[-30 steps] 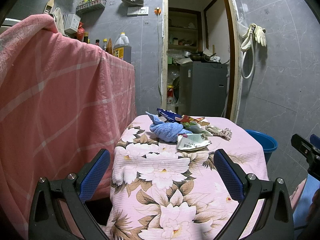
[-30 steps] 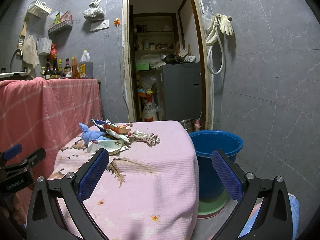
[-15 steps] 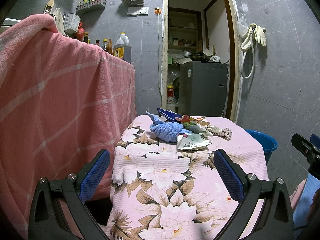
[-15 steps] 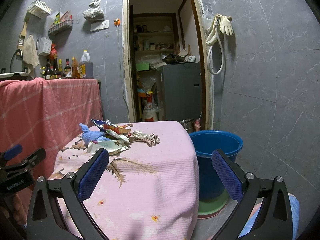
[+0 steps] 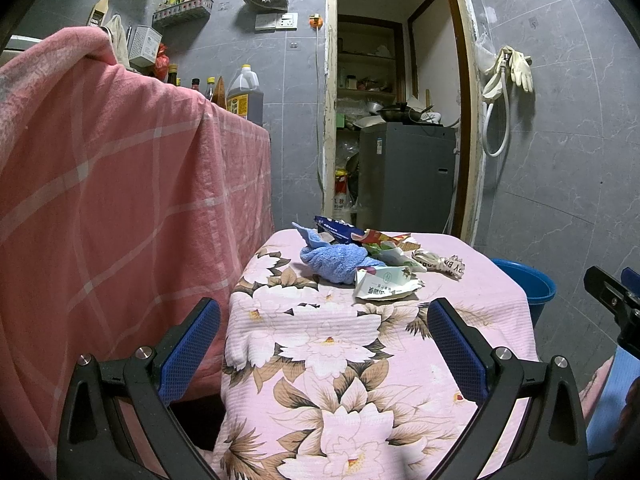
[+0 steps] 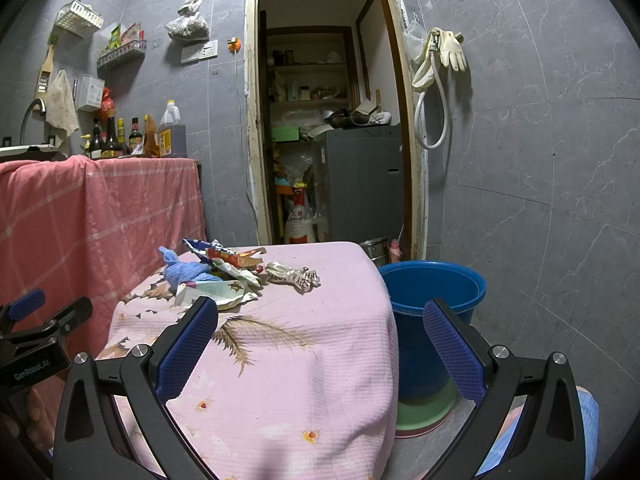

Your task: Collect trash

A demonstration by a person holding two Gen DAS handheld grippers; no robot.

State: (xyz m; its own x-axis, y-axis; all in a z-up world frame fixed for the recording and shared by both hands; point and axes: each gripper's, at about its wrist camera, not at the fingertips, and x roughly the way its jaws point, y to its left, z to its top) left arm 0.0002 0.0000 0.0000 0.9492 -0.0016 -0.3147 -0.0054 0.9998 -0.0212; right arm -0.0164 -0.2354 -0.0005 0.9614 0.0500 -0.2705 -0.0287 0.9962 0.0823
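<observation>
trash pile (image 5: pixel 370 258) at far end of floral-clothed worktop (image 5: pixel 328 344), beside blue cloth (image 5: pixel 334 264). blue bucket (image 6: pixel 434 300) on floor, right of worktop. left hand-held gripper (image 5: pixel 324 336) and right hand-held gripper (image 6: pixel 320 334) both spread wide, empty, near edge.

We see bare floral tablecloth (image 5: pixel 320 344) between both grippers and the trash pile (image 5: pixel 372 264) at the far end; nothing stands on that stretch. On the left, a draped pink checked cloth (image 5: pixel 120 200) closely flanks the table. On the right, the blue bucket (image 6: pixel 434 292) stands open-topped just beside the table edge, near the tiled wall (image 6: pixel 540 200).
</observation>
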